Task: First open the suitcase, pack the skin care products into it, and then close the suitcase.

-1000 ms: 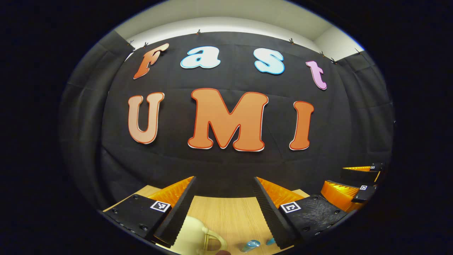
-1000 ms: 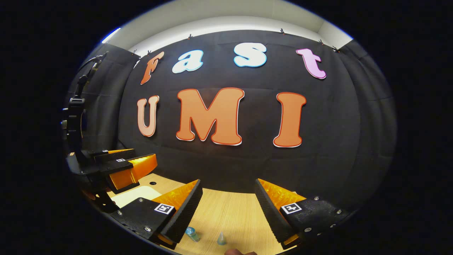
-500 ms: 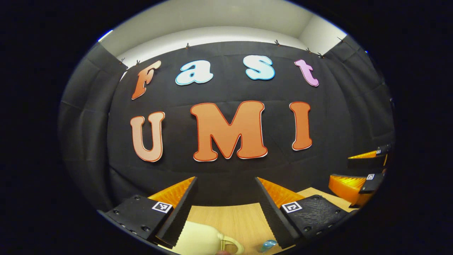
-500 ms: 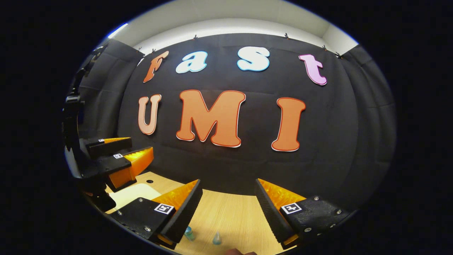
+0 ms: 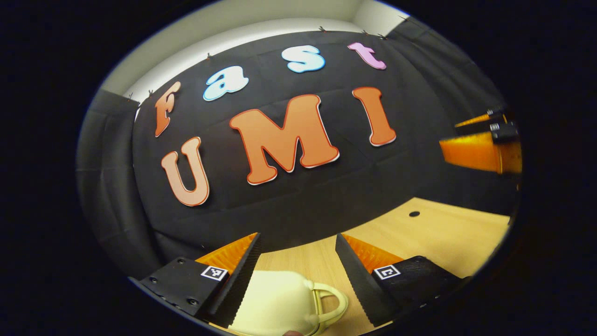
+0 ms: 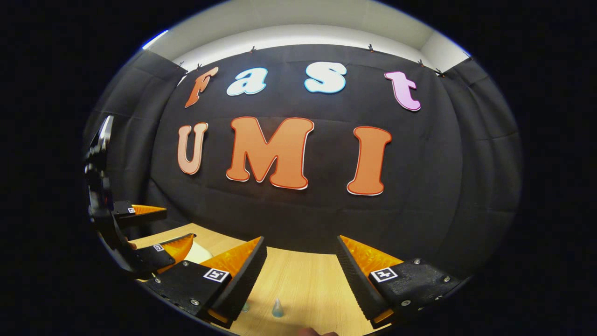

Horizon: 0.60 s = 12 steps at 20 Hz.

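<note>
Cream suitcase [image 5: 280,301] under left tool [image 5: 297,268]

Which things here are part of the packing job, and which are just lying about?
For the job:
- cream hard-shell suitcase with handle
- small pale-blue pointed-cap bottle
- left gripper, open
- right gripper, open

Just there:
- light wooden table

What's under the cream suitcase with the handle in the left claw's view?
The cream suitcase rests on the wooden table, between the left claw's open fingers. The tabletop directly beneath the case is covered by it, so anything lying there cannot be seen.
</note>
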Motion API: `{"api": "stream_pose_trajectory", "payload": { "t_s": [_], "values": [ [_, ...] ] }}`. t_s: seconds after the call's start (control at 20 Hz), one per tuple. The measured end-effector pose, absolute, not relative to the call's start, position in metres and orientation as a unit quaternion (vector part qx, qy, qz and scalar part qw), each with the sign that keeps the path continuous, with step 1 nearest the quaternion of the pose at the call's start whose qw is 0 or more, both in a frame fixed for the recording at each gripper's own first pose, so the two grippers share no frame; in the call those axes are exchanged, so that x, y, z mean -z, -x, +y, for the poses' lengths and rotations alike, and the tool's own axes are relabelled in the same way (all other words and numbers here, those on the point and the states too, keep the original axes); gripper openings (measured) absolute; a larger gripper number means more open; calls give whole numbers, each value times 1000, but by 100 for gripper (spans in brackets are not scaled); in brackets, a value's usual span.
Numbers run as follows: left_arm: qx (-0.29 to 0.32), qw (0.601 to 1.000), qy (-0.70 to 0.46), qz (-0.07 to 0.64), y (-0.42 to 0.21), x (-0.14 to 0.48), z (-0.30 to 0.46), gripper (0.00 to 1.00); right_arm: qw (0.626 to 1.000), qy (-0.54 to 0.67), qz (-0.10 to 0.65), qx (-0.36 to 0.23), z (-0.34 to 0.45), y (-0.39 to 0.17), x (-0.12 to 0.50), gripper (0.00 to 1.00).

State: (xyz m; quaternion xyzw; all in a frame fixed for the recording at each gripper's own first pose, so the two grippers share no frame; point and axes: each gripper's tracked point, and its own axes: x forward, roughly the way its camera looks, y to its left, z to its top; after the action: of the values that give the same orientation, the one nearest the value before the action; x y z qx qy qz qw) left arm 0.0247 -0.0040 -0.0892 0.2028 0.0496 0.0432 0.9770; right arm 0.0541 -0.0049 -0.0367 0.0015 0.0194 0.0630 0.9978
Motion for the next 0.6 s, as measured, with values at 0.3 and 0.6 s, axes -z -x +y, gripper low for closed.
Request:
{"api": "stream_pose_trajectory", "payload": {
  "t_s": [0.3,0.6],
  "values": [
    [-43,956,-269,108,-10,151,-1,98,999,-2,25,-42,-31,-46,44,94],
    [-25,925,-337,172,-6,218,8,94,999,7,33,-33,-49,-37,55,94]
  ]
}}
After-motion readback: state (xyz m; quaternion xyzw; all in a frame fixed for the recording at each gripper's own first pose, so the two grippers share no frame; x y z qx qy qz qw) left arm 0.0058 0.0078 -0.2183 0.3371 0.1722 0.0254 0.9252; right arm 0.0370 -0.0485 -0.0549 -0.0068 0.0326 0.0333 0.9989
